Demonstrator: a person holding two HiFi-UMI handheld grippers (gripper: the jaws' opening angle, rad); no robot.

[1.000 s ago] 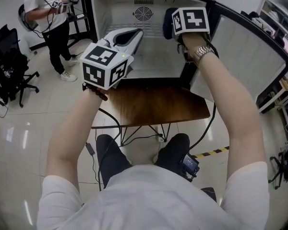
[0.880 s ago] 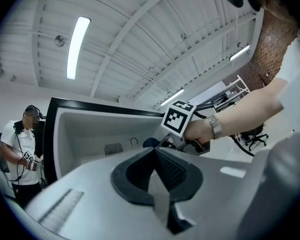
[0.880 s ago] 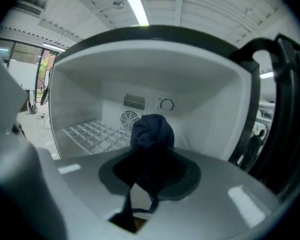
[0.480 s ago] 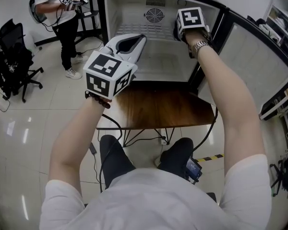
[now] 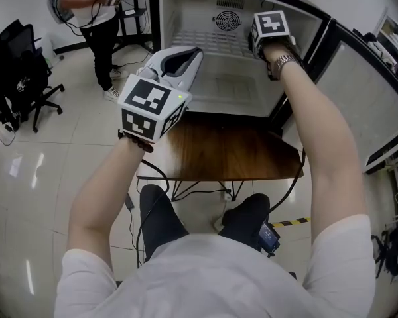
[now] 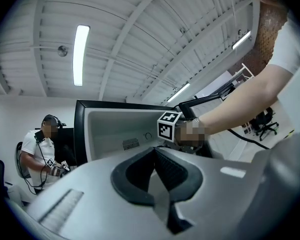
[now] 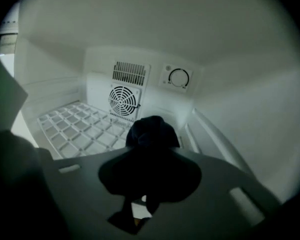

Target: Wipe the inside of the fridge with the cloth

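Currently my right gripper [image 7: 149, 176] clamps the dark cloth [image 7: 152, 131] inside the fridge [image 5: 176, 12], the wire shelf [image 7: 75, 126] lying left of it in frame; my left gripper [image 6: 157, 171], closed and empty, hangs farther out.

The dark bunched cloth [image 7: 152, 134] smothers the pads of the right tongs [image 7: 150, 161], their tips lost in its shadow. In the head view the black-and-white marker cube [image 5: 270, 25] hides those tongs. The upper edge cuts off the white open fridge [image 5: 176, 15] and the standing person [image 5: 93, 5].
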